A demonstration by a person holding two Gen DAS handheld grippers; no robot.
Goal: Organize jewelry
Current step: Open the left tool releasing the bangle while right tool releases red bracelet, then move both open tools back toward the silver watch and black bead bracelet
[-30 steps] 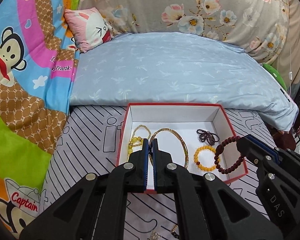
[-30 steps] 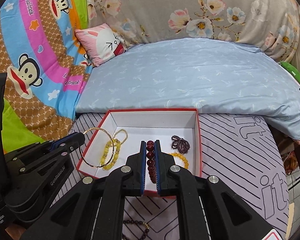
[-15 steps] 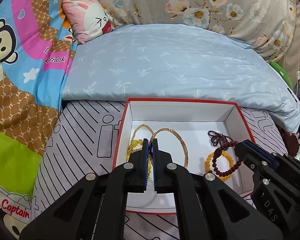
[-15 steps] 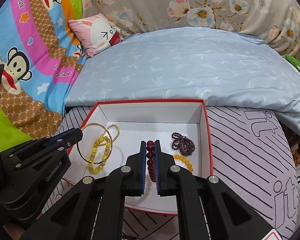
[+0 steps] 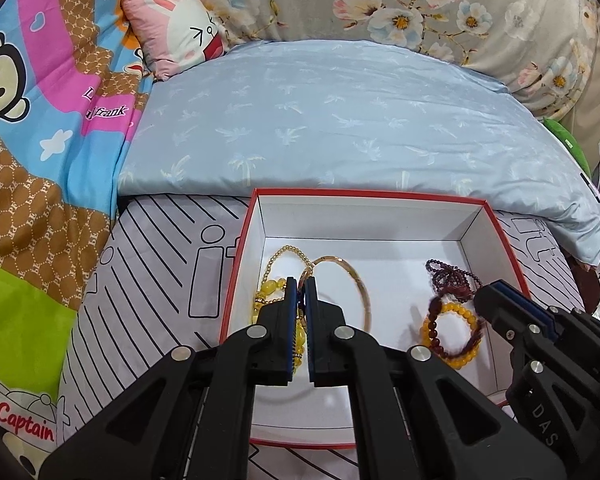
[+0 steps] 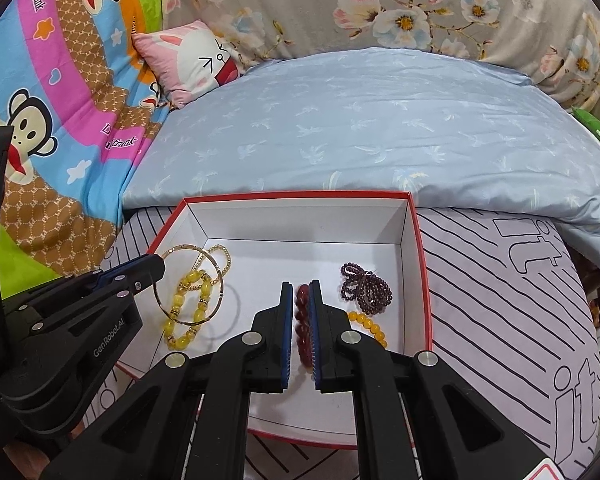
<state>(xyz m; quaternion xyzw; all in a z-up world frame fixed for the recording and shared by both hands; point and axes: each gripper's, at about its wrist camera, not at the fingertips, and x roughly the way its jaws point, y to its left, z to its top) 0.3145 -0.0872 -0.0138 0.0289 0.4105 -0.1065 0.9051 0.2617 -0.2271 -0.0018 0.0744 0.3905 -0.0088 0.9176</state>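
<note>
A red-rimmed white box (image 5: 372,194) lies on the striped bedding. My left gripper (image 5: 300,284) is shut on the rim of a thin gold bangle (image 5: 364,292), which rests on the box floor over a yellow bead bracelet (image 5: 268,288). My right gripper (image 6: 300,286) is low over the box floor and its jaws are opening. Between them is a dark red bead bracelet (image 6: 302,308), blurred and loose from the left pad. That bracelet (image 5: 434,328) droops onto an amber bead bracelet (image 5: 460,312). A bunch of purple beads (image 6: 366,288) lies beside it.
A thin gold bead chain (image 5: 288,250) lies at the box's left wall. A light blue quilt (image 5: 340,120) lies just behind the box. A cartoon monkey blanket (image 5: 40,140) is on the left and a pink rabbit pillow (image 5: 176,28) at the back.
Both grippers have come down and forward into the box. The right jaws have parted a little and the red bracelet now blurs as it slips down. The left gripper still holds the bangle.
</note>
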